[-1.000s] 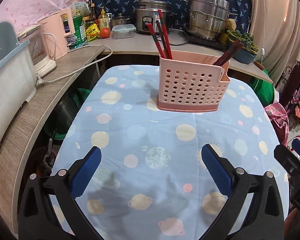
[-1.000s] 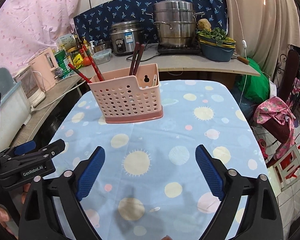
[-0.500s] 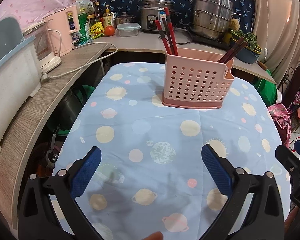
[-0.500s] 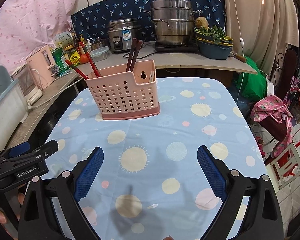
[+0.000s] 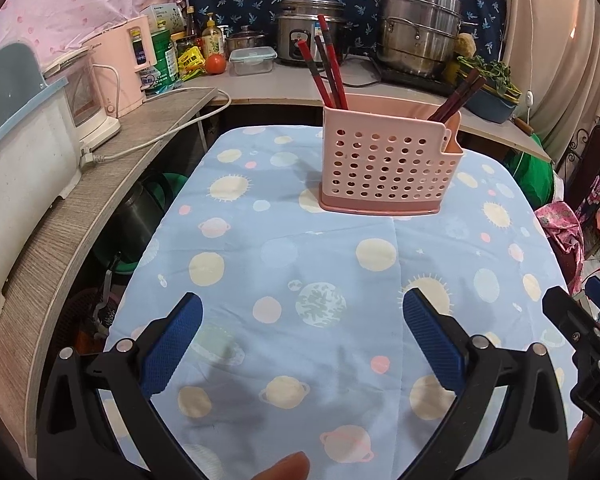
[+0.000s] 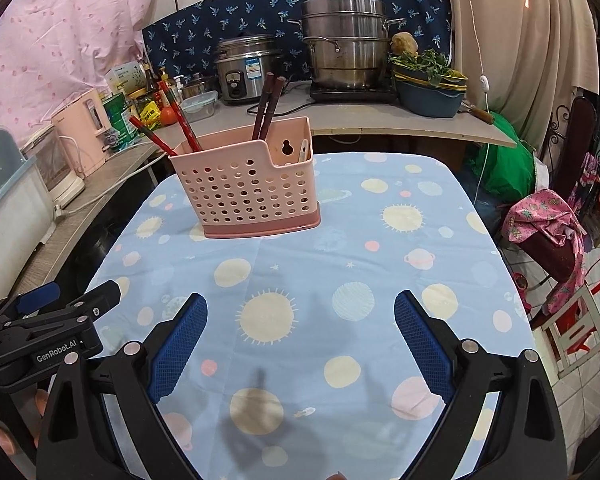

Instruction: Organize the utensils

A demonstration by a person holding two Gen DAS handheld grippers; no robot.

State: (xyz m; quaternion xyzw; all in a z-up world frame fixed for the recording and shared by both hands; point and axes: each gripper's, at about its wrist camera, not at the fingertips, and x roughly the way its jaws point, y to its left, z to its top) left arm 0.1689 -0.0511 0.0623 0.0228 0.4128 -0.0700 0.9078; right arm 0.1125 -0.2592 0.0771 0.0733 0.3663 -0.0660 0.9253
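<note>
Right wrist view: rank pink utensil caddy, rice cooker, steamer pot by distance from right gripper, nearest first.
From the right gripper:
1. Pink utensil caddy, on the tablecloth, ahead and left of centre.
2. Rice cooker, on the back counter behind the caddy.
3. Steamer pot, on the back counter, right of the cooker; too close to call against the cooker.

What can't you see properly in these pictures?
- Lower ends of the red chopsticks and dark chopsticks: both views, hidden by the pink holder wall.
- White utensil: right view, mostly hidden by the holder.
- Right gripper: left view, cut off by the edge.
</note>
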